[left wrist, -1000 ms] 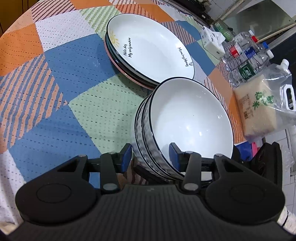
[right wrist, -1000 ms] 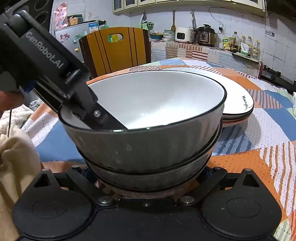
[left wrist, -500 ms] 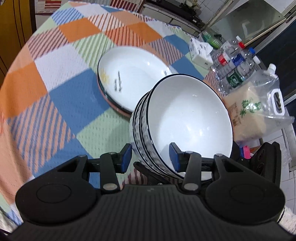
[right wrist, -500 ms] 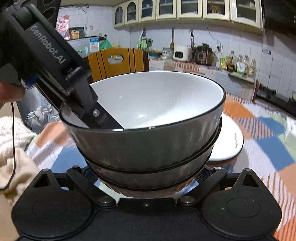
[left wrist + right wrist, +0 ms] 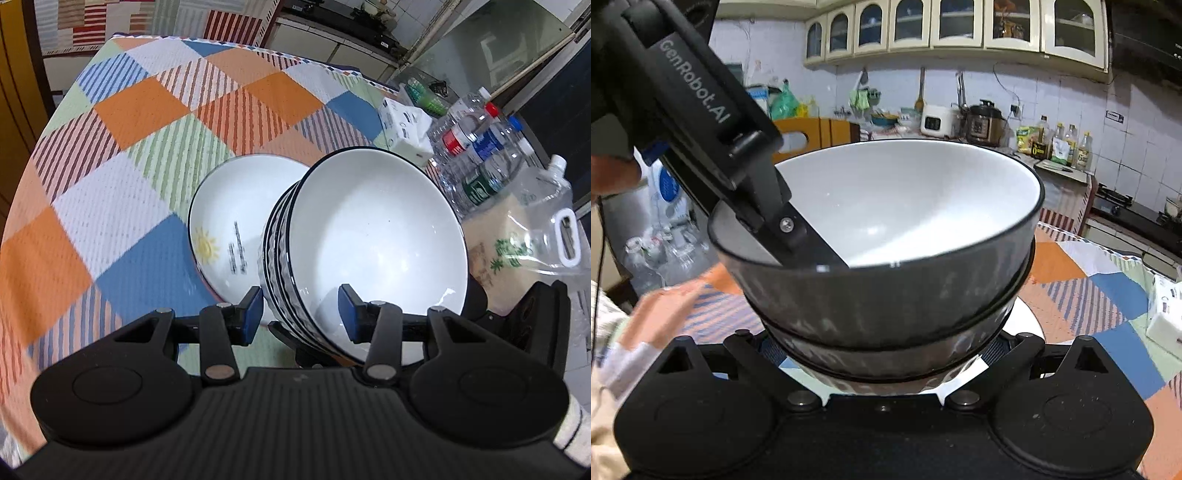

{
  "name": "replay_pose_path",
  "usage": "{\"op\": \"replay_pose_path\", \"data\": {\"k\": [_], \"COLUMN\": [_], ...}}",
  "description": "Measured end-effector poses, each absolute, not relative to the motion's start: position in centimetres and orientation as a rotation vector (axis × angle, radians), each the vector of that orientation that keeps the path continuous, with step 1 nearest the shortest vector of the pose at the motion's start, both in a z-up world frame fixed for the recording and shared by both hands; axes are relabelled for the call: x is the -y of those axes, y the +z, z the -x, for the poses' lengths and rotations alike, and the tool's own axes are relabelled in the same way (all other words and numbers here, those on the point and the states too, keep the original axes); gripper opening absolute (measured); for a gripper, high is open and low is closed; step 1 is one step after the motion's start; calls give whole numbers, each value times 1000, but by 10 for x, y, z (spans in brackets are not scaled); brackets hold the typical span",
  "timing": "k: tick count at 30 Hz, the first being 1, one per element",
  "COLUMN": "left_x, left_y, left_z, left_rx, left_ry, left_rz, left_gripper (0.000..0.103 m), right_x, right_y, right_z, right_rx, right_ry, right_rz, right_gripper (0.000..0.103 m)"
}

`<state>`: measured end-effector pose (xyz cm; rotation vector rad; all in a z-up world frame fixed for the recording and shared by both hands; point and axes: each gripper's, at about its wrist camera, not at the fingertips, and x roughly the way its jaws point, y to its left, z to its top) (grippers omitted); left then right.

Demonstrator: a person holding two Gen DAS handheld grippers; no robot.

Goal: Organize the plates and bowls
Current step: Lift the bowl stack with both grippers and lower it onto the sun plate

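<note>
Lifted higher than a second ago, the stack of bowls point(image 5: 369, 240) now hangs above the plates point(image 5: 229, 221), which look smaller and partly hidden behind it on the checked tablecloth point(image 5: 122, 155). Left gripper point(image 5: 301, 314) straddles the stack's rim, one blue pad inside, one outside. Right gripper point(image 5: 882, 354) clamps the stack's base from the opposite side.

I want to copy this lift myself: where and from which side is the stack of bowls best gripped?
Grip the stack of bowls at the rim wall, coming from the side, one finger inside the top bowl and one outside the ribbed walls, as the left gripper straddles it now. The nested rims sit close together, so one pinch probably spans them. A second support under the base, like the right gripper, likely steadies it.
</note>
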<state>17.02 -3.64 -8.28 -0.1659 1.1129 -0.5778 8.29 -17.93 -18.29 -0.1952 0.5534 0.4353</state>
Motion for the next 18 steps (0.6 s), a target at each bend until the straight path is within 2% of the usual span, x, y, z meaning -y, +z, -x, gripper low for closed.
{"op": "replay_pose_path", "data": {"k": [18], "left_x": [60], "left_y": [-132], "left_z": [-245], "left_rx": [-1140], "left_ry": [-511], "left_rz": [151], "left_gripper": [42], "right_x": [186], "right_y": [-224], "right_z": [-151], "right_rx": [-687], "right_ry": [354], "right_rz": [92], "right_gripper": [100]}}
